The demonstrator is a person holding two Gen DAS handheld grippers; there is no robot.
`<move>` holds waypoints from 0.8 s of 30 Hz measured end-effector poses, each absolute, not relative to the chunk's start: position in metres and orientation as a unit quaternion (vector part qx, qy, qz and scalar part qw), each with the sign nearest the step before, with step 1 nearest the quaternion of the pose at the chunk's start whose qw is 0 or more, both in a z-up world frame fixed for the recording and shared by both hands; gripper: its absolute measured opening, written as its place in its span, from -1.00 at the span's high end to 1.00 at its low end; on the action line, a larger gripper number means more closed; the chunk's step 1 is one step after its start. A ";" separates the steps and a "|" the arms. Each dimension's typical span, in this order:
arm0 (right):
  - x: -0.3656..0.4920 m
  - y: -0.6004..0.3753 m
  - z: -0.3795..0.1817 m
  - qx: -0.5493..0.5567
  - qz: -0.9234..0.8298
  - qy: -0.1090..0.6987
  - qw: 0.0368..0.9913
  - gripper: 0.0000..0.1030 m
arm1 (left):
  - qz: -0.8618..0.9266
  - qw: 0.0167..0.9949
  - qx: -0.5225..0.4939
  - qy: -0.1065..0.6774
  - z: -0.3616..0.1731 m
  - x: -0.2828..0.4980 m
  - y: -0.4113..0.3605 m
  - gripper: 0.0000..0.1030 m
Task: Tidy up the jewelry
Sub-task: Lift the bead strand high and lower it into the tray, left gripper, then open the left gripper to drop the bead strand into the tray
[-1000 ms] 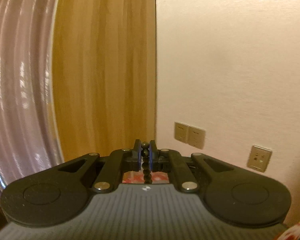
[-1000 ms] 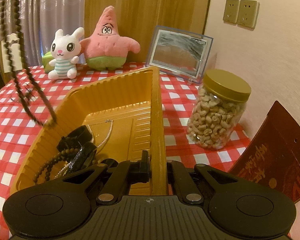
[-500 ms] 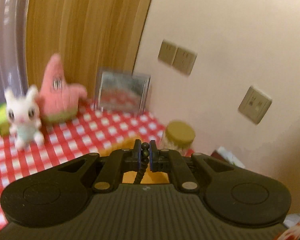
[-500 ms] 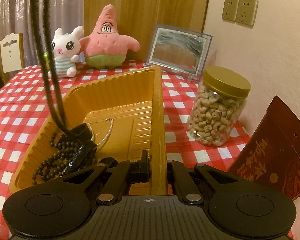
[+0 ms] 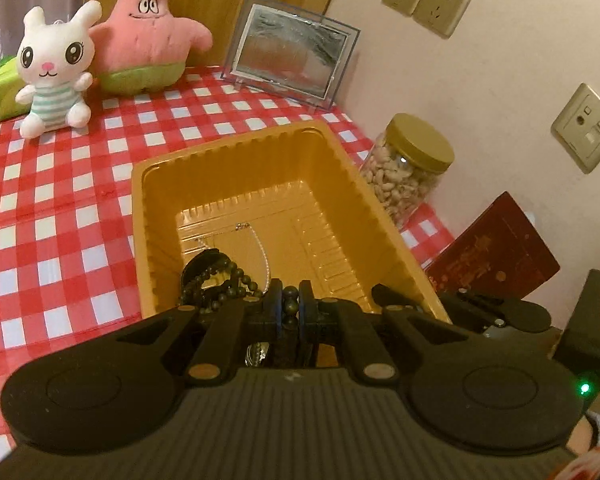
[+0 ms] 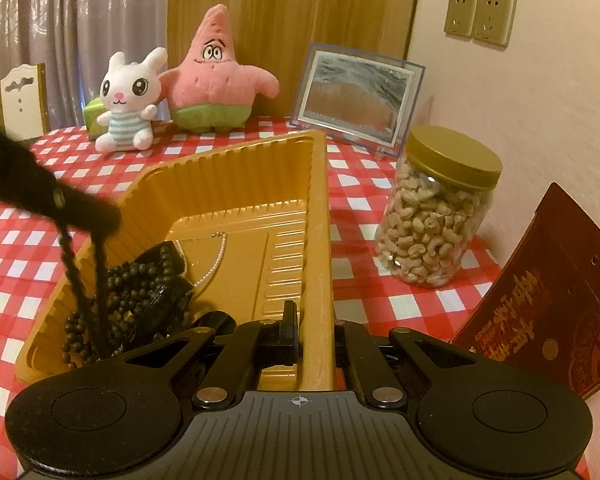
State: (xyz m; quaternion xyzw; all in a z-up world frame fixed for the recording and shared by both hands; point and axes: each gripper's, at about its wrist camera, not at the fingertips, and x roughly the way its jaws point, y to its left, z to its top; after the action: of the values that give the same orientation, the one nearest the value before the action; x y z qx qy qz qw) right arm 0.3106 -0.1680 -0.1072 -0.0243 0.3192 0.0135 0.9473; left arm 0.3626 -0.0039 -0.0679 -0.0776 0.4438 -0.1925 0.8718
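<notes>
Dark bead necklace (image 5: pixel 290 304) pinched in the left gripper (image 5: pixel 289 307) above the gold tray (image 5: pixel 356 196).

Its fingers are nearly closed, squeezing a few beads between the pads, and in the right wrist view two strands hang from it down to a dark heap of beads (image 6: pixel 140 280) piled in the tray's near left corner. A thin pearl chain (image 6: pixel 216 256) lies on the tray floor just beside that heap. The right gripper (image 6: pixel 314 334) clamps the tray's right wall, one finger inside and one outside. The tray sits on a surface covered by a red-and-white checked cloth (image 5: pixel 60 200); a jar of cashews (image 6: pixel 436 216) stands near its right side, and a white rabbit plush (image 6: pixel 128 104) and a pink star plush (image 6: pixel 216 76) sit behind it.
</notes>
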 end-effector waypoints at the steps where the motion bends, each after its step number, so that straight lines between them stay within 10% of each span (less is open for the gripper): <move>1: 0.311 -0.167 -0.107 -0.025 0.014 0.320 0.947 0.94 | -0.193 0.875 -0.074 0.438 -0.064 0.362 -0.005 0.88; 11: 0.310 -0.167 -0.109 -0.023 0.014 0.323 0.946 0.94 | -0.195 0.922 -0.112 0.315 0.001 0.357 0.000 0.87; 24: 0.309 -0.166 -0.109 -0.024 0.016 0.324 0.946 0.93 | -0.143 0.874 -0.062 0.461 -0.085 0.367 -0.019 0.83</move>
State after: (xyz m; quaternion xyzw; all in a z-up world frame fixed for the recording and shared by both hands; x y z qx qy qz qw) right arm 0.3094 -0.1662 -0.1091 -0.0244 0.3240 0.0158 0.9456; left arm 0.3674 -0.0194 -0.0847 -0.0620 0.4606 -0.1429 0.8739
